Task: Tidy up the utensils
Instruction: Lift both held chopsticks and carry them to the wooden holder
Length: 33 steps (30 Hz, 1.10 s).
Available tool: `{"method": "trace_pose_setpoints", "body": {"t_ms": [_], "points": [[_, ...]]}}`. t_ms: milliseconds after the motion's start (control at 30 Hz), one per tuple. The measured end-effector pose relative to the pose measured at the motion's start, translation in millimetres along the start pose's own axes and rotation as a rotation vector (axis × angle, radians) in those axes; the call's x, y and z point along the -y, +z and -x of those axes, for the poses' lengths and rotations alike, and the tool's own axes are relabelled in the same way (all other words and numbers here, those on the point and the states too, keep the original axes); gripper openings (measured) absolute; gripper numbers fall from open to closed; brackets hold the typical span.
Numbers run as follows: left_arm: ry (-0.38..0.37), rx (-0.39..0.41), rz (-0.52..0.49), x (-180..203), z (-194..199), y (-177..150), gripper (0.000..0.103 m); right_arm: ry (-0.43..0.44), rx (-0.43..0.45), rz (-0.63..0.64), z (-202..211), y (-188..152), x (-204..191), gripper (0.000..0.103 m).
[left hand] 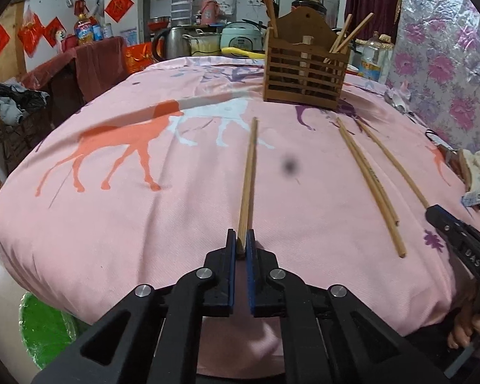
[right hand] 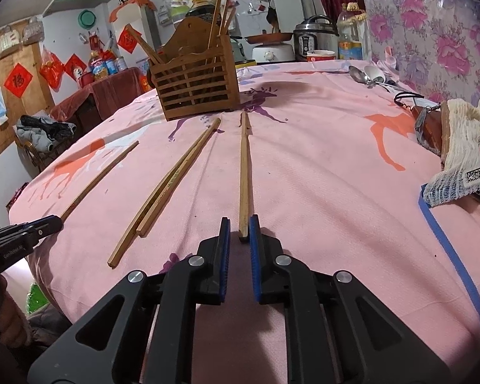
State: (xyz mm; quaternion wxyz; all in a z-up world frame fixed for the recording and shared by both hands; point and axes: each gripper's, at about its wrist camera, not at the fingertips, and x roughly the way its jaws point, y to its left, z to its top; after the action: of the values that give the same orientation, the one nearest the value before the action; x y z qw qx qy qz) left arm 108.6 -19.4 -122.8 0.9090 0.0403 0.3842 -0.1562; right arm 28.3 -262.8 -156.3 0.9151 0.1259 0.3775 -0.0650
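Note:
A slatted wooden utensil holder with several chopsticks in it stands far across the pink tablecloth; it also shows in the right wrist view. My left gripper is shut on the near end of a wooden chopstick pair lying on the cloth. My right gripper straddles the near end of another chopstick pair, jaws slightly apart, the right pad touching it. A further chopstick pair lies between the two grippers, also seen in the left wrist view.
Two metal spoons lie far right on the cloth. A netted cloth bundle and a brown object sit at the right edge. Bottles, a kettle and rice cookers stand behind the table. A green bin stands below the left edge.

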Motion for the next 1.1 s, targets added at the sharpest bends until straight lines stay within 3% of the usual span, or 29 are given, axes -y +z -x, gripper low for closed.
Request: {"method": "trace_pose_setpoints", "body": {"t_ms": [267,800,1100], "points": [[-0.012,0.039,0.004,7.1,24.0,7.8,0.006,0.005,0.08,0.063,22.2,3.7,-10.1,0.007],[-0.068,0.233,0.036,15.2,124.2,38.4,0.006,0.11,0.33,0.047,119.8,36.0,-20.2,0.007],[-0.081,0.218,0.05,13.5,126.9,47.7,0.006,0.152,0.344,0.067,134.2,46.8,-30.8,0.008]]}}
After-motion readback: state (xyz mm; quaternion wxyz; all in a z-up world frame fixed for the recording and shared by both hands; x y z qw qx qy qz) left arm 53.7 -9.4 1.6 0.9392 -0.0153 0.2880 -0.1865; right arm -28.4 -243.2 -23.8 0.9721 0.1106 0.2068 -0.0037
